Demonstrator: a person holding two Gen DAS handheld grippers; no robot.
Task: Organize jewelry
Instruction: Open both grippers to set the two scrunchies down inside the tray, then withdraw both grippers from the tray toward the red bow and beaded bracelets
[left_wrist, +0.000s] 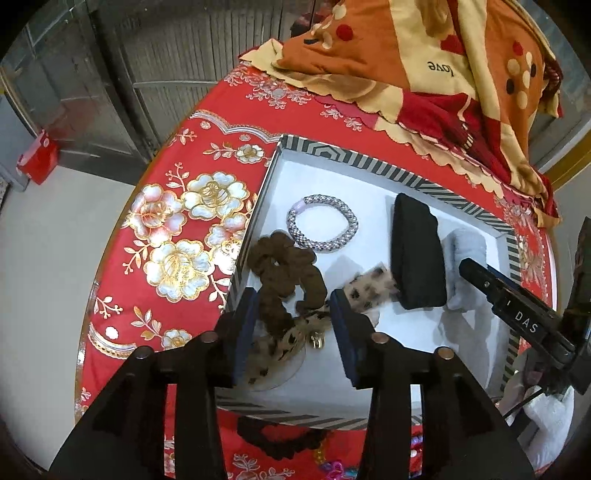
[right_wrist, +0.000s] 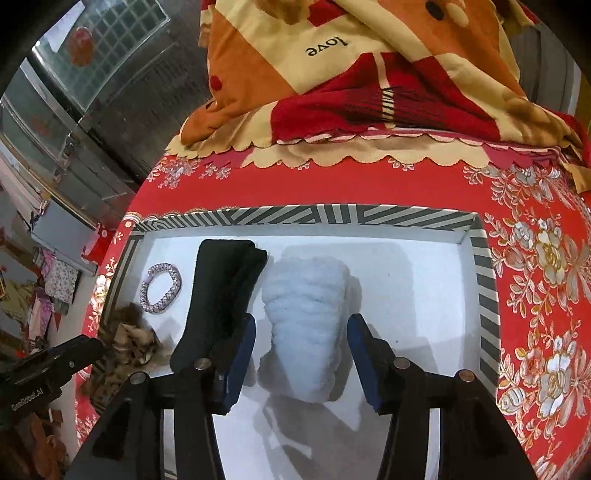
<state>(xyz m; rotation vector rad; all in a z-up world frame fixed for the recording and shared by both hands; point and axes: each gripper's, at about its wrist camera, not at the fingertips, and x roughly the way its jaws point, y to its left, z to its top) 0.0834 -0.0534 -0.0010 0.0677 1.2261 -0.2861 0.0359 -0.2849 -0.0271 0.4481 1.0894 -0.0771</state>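
A white box with a striped rim (left_wrist: 369, 162) (right_wrist: 332, 216) sits on the red floral cloth. Inside lie a silver beaded bracelet (left_wrist: 322, 223) (right_wrist: 161, 287), a brown scrunchie (left_wrist: 284, 273), a leopard-print scrunchie (left_wrist: 288, 339) with a gold charm, a black folded cloth (left_wrist: 415, 251) (right_wrist: 221, 295) and a pale blue fluffy piece (left_wrist: 465, 247) (right_wrist: 306, 325). My left gripper (left_wrist: 293, 306) is open, its jaws either side of the brown and leopard scrunchies. My right gripper (right_wrist: 301, 332) is open, its jaws either side of the pale blue piece, just above it.
An orange and red "love" blanket (left_wrist: 424, 74) (right_wrist: 351, 74) is piled on the far side of the table. A dark scrunchie (left_wrist: 280, 439) and coloured beads (left_wrist: 332, 469) lie on the cloth in front of the box. The table edge drops off at left.
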